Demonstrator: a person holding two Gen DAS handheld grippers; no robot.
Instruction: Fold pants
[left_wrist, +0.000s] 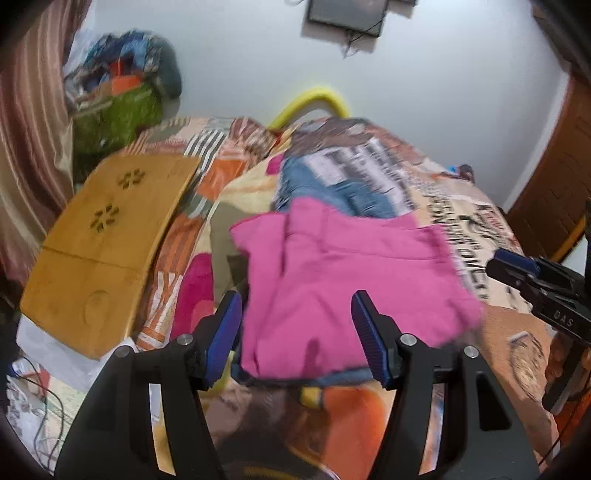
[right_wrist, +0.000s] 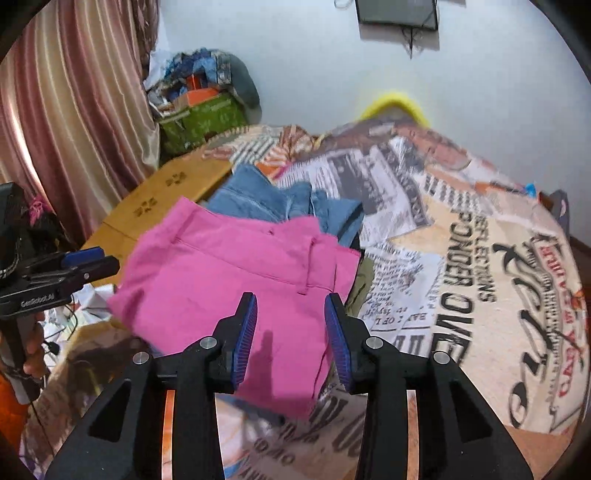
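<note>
Two hand-held grippers were in view. The left hand-held gripper (left_wrist: 297, 332) had its blue pads spread apart with nothing between them, hovering over the near edge of the pink pants (left_wrist: 343, 280). The right hand-held gripper (right_wrist: 291, 338) also had its pads apart and gripped nothing, positioned over the same pink pants (right_wrist: 236, 280).

One pair of pink pants lay folded into a compact stack on the bed (right_wrist: 480, 295), waistband and belt loop facing up. One blue denim garment (right_wrist: 280, 206) lay just behind and partly under the pants, touching them. The bedspread (left_wrist: 461, 236) carried a newspaper-style print.

One wooden board (left_wrist: 107, 251) with two flower-shaped cutouts rested at the left side of the bed. One green bag (right_wrist: 207, 122) heaped with clothes stood by the striped curtain (right_wrist: 74, 110). One dark frame (right_wrist: 397, 13) hung on the wall. One yellow curved item (left_wrist: 314, 101) showed behind the bed; what it was could not be told.
</note>
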